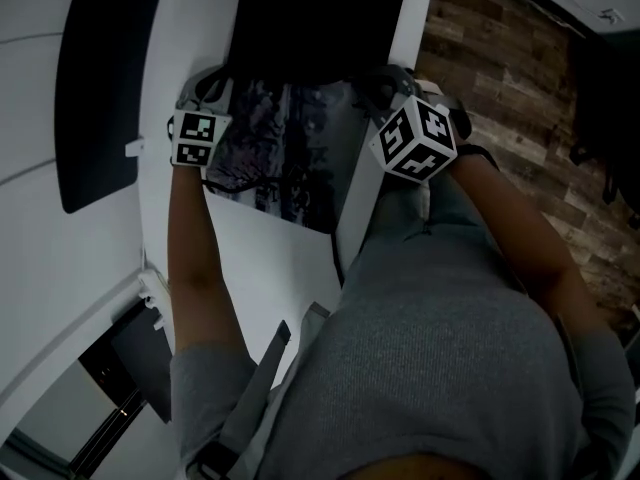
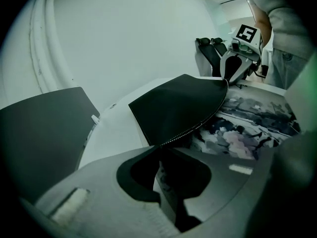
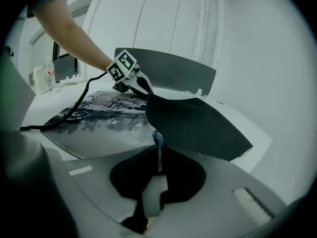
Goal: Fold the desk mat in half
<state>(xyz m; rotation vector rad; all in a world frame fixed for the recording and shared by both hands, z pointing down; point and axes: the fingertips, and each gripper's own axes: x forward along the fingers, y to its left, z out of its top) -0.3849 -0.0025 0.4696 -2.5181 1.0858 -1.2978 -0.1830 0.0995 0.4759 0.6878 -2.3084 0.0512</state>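
- Two grips carried the fold. On the left, our left gripper (image 2: 159,148) had its jaws clamped on the white-stitched edge of the thin, flexible desk mat (image 2: 181,108). On the right, our right gripper (image 3: 157,150) had its jaws closed on the other corner of that same edge.
- We judged the step in hand to be drawing the raised edge over the printed face, towards the mat's near edge.
- To do it well, we thought both grippers should travel level and at one pace. The edge between them should stay taut so the flap neither sagged nor skewed, and the left and right corners should sit over their partners before we lowered and released.
- From the head view, the turned-over flap showed a plain black underside. Nearer us, the uncovered face bore a grey ink-wash picture with pale patches, and it lay flat.
- The mat lay on the white desk top (image 1: 270,263), between our forearms. A dark rounded panel (image 1: 95,78) stood to its left, and brown wood-plank floor (image 1: 520,78) lay to its right.
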